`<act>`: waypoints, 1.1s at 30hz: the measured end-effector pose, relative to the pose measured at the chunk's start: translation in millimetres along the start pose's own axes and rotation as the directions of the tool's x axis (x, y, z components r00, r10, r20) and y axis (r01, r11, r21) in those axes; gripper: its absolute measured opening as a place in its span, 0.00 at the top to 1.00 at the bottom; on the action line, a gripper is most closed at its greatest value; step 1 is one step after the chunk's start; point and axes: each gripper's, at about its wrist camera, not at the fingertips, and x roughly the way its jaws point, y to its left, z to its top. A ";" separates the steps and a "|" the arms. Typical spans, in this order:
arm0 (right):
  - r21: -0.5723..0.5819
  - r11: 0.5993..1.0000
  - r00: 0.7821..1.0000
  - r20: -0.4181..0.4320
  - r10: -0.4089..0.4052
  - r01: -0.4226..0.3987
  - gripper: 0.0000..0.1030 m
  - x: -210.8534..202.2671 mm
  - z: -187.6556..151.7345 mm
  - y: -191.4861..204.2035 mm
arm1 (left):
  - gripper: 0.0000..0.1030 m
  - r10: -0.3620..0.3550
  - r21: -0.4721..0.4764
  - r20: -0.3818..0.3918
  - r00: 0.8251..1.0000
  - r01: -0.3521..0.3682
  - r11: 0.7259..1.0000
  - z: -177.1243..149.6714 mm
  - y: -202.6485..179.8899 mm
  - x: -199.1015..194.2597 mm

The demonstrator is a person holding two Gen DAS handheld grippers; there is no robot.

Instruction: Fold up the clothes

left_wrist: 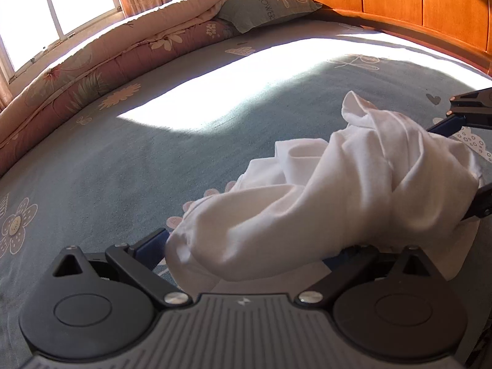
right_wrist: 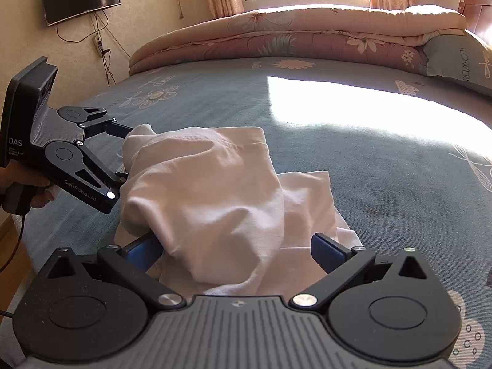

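Blue floral bedsheet bears crumpled white cloth, draping 2 spread-fingered grippers.

A white garment lies bunched on the blue flowered bedsheet, draped over the fingers of the left gripper, whose jaws stand wide apart. At the right edge the right gripper reaches into the same cloth. A folded quilt and a pillow lie near the wooden headboard.
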 end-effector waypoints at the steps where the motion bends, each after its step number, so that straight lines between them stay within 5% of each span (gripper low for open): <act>1: -0.030 0.998 0.999 -0.013 -0.048 0.047 0.00 4.6 -1.6 1.7 | 0.02 0.014 -0.006 0.013 1.000 -0.014 1.000 1.4 0.1 1.1; 6: -0.035 0.959 0.959 0.009 -0.282 0.282 0.00 3.2 0.2 0.1 | 0.07 0.090 -0.113 0.096 0.991 -0.079 0.990 13.2 7.3 -2.8; 9: -0.007 0.984 0.983 -0.012 -0.181 0.180 0.00 3.1 2.1 4.8 | 0.07 -0.008 -0.057 0.056 0.998 0.011 0.998 18.2 0.2 9.1; 12: -0.060 0.983 0.980 -0.086 -0.178 0.174 0.00 25.4 -4.5 7.1 | 0.07 0.042 -0.033 0.054 0.998 -0.040 0.999 18.2 -2.8 17.9; 16: 0.016 0.975 0.974 -0.057 -0.218 0.220 0.00 27.8 -1.9 -13.0 | 0.08 0.111 -0.125 0.106 0.988 -0.097 0.987 23.4 15.9 19.1; 21: -0.064 0.919 0.921 0.065 -0.384 0.388 0.00 25.9 30.1 -15.7 | 0.08 0.188 -0.157 0.107 0.976 -0.171 0.973 46.8 44.8 42.5; 27: -0.049 0.871 0.873 0.007 -0.489 0.488 0.00 70.4 68.7 -70.0 | 0.08 0.265 -0.189 0.010 0.964 -0.259 0.947 85.7 85.3 93.9; 30: 0.006 0.886 0.886 -0.013 -0.463 0.463 0.00 71.8 76.5 -90.1 | 0.09 0.198 -0.262 -0.013 0.980 -0.195 0.945 87.1 97.8 99.8; 33: 0.051 0.924 0.925 0.002 -0.381 0.380 0.00 54.2 73.3 -91.3 | 0.09 0.108 -0.293 0.003 0.994 -0.103 0.951 78.9 97.1 88.0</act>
